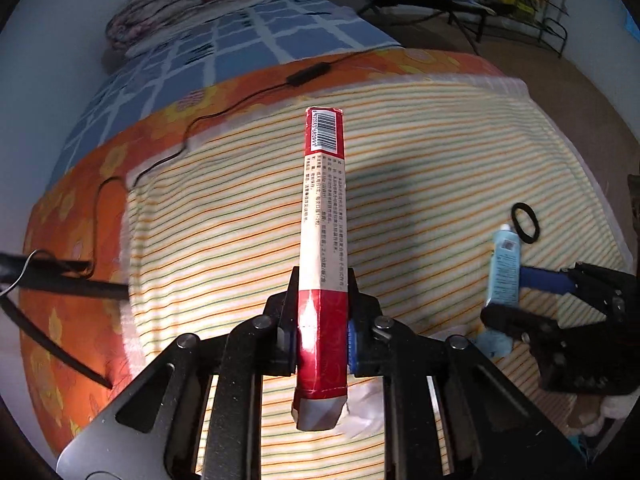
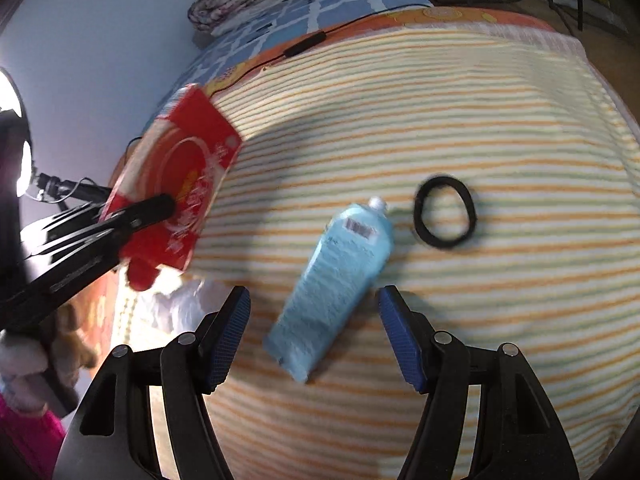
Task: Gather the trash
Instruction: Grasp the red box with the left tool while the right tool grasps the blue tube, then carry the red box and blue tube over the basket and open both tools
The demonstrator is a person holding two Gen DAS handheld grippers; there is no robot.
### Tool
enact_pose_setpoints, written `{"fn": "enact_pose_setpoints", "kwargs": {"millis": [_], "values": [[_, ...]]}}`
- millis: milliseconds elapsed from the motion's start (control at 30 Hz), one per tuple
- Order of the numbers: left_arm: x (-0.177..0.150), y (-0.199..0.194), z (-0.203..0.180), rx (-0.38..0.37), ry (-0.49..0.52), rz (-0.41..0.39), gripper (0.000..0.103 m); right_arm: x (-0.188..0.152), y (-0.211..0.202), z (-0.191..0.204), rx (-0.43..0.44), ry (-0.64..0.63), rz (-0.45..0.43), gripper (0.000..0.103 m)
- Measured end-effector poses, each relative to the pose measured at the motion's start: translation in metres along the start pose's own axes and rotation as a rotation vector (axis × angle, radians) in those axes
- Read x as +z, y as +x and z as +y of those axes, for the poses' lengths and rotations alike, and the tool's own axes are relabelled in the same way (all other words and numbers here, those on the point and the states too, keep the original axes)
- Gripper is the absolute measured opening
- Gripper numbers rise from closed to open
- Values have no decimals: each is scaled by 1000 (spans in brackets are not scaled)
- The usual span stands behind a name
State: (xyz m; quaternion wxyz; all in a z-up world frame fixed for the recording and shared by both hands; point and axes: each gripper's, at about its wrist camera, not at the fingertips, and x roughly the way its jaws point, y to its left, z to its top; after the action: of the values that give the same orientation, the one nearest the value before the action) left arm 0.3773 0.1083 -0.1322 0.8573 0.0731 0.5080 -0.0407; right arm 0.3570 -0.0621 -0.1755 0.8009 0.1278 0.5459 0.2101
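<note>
Two hand-held grippers: left [image 1: 322, 316] clamps the red box [image 1: 322, 216]; right [image 2: 314, 332], open, straddles the blue tube [image 2: 336, 280].

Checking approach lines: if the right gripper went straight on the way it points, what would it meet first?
Most likely the light blue plastic tube lying on the striped blanket, centred between the open jaws; depth is unclear.

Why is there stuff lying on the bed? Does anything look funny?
Yes. A squeezed light blue plastic tube lies slanted on the striped blanket, with a black elastic hair ring beside its cap. The flat red cardboard box, its lower end flap hanging open, is clamped in the left gripper.
</note>
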Motion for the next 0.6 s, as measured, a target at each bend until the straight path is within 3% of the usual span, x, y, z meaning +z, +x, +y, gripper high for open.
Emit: {"fn": "enact_pose_setpoints", "kwargs": {"millis": [133, 233, 300, 367, 500, 600], "values": [[-8, -10, 16, 3, -36, -12, 15, 11, 10, 10, -64, -54, -13, 65], [-15, -17, 23, 9, -53, -18, 15, 16, 13, 16, -130, -96, -16, 49], [-21, -22, 27, 12, -59, -23, 15, 16, 14, 19, -180, -146, -19, 31], [-27, -28, 28, 12, -57, -28, 15, 15, 13, 19, -219, -195, -22, 20], [-39, -38, 26, 28, -46, -32, 15, 17, 8, 6, -194, -179, -19, 6], [-47, -49, 26, 25, -47, -42, 15, 14, 4, 1, -142, -140, -22, 6]]}}
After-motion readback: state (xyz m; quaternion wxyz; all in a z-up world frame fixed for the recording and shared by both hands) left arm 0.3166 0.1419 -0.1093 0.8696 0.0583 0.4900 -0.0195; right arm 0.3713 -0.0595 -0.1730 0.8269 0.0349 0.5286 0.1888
